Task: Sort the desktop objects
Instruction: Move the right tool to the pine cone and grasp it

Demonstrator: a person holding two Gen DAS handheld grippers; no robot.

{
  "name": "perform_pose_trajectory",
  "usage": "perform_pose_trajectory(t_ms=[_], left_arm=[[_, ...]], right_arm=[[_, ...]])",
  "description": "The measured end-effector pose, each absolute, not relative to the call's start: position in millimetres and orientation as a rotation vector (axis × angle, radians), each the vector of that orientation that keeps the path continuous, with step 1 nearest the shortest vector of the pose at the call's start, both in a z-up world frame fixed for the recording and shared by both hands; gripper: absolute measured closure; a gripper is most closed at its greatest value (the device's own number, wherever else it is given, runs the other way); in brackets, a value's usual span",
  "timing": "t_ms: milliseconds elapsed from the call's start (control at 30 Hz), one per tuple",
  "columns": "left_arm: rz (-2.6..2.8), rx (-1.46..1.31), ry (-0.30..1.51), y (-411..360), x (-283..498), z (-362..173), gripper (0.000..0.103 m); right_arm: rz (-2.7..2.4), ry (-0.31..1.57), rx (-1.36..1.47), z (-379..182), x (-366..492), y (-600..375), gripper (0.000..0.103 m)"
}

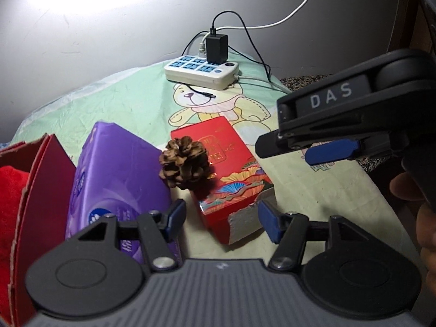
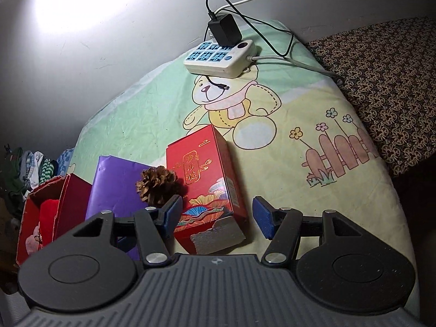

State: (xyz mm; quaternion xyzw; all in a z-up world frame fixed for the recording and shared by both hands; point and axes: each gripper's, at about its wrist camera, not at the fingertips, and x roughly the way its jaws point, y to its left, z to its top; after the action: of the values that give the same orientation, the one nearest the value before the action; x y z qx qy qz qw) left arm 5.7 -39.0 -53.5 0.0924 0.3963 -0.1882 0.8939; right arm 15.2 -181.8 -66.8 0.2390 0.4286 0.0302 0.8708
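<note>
Where the two wrist cameras look forward over a cloth-covered surface (image 2: 299, 190) printed with a cartoon bear, flowers and a fence on pale green and yellow, the items are as follows. Left gripper (image 1: 222, 222): jaws spread wide, holding nothing; the torn near end of a red printed box (image 1: 226, 169) lies just ahead between its blue fingertips, not touched by either. Right gripper (image 2: 218, 216): jaws likewise apart and empty, the same red box (image 2: 207, 179) ahead between them; from the left camera this gripper (image 1: 329, 150) shows ahead and to the right, above the cloth, with part of a hand (image 1: 425, 218) at the frame edge. Pine cone (image 1: 185, 163): ahead and slightly left of the left gripper, against the left edge of the red box, beside a purple tissue pack (image 1: 120, 169). Open red carton (image 1: 32, 190): far left, with red fabric inside. White power strip (image 1: 201, 70): well ahead at the far edge of the cloth, black adapter (image 1: 216, 47) plugged in, black and white cables trailing. Grey wall (image 1: 109, 41) behind, with a bright glare patch. Dark patterned fabric (image 2: 381, 81): ahead and to the right of the right gripper. Striped clothing (image 2: 35, 166): far left.
</note>
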Motion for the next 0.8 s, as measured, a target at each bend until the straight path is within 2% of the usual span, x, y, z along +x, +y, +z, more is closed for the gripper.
perform_pose_trajectory(t_ms=[133,400,467,633,767,800], left_arm=[[-0.331,0.197,0.799,-39.1,22.9,-57.0,0.034],[-0.28,0.223,0.788,-44.0,48.9,-73.2,0.033],[-0.27,0.218,0.787,-42.9,53.9,-76.4,0.042],[-0.29,0.217,0.772,-43.0,58.4,-80.0,0.045],[-0.307,0.192,0.782,-40.0,58.3,-77.6,0.05],[-0.316,0.187,0.786,-39.8,56.4,-76.7,0.05]], right_arm=[[0.136,0.901,0.464,-67.5,36.3,-174.3,0.041],[0.282,0.907,0.391,-69.1,78.4,-159.3,0.041],[0.311,0.915,0.386,-73.4,89.4,-154.6,0.041],[0.357,0.957,0.42,-89.1,105.8,-155.4,0.039],[0.399,0.97,0.424,-89.1,103.0,-154.7,0.044],[0.404,0.97,0.431,-88.2,101.8,-155.3,0.051]])
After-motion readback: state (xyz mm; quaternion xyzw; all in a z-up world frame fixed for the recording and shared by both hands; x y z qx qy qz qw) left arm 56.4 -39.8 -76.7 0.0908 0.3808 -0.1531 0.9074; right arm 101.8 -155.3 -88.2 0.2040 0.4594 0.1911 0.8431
